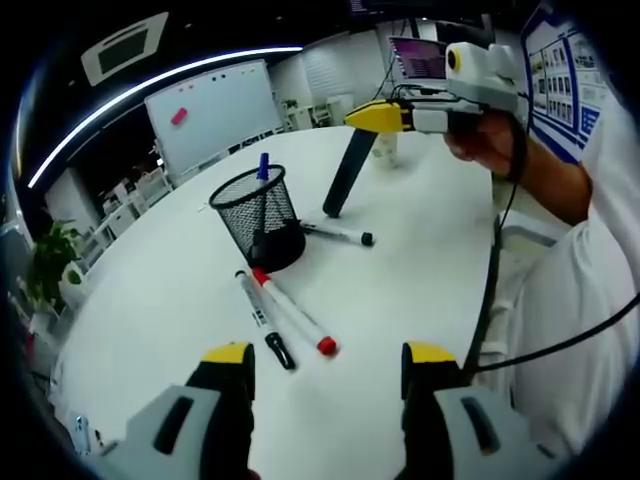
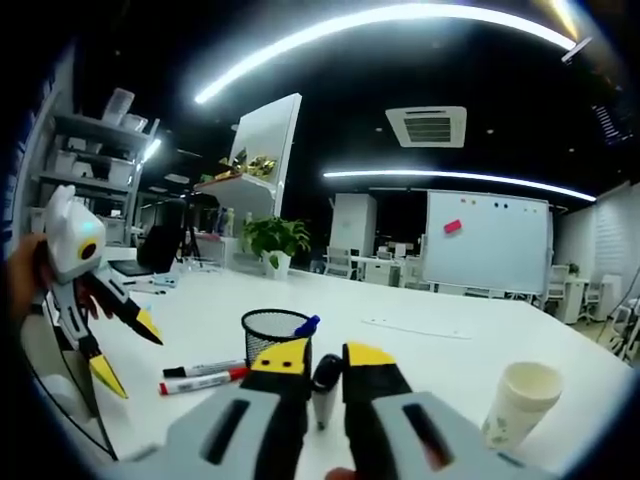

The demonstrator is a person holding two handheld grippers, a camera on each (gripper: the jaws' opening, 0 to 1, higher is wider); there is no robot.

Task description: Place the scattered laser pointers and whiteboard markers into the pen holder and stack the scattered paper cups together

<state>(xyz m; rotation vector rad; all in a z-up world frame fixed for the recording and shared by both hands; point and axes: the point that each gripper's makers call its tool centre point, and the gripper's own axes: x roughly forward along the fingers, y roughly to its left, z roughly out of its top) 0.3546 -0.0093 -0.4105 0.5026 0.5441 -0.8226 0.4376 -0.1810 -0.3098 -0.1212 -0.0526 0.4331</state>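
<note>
Right claw (image 2: 325, 375): pinching a dark laser pointer (image 1: 347, 172) by its upper end, tip resting on the tabletop (image 1: 180, 290), just beside the pen holder (image 1: 262, 215); held steeply, probably to lift it over the rim.
Left claw (image 1: 325, 365): spread, hovering above two whiteboard markers (image 1: 295, 312), likely lined up for a pick.
Pen holder: black mesh, upright, one blue pen inside.
Third marker (image 1: 340, 235): lying beyond the holder.
Paper cup (image 2: 520, 400): standing alone, not yet stacked.
</note>
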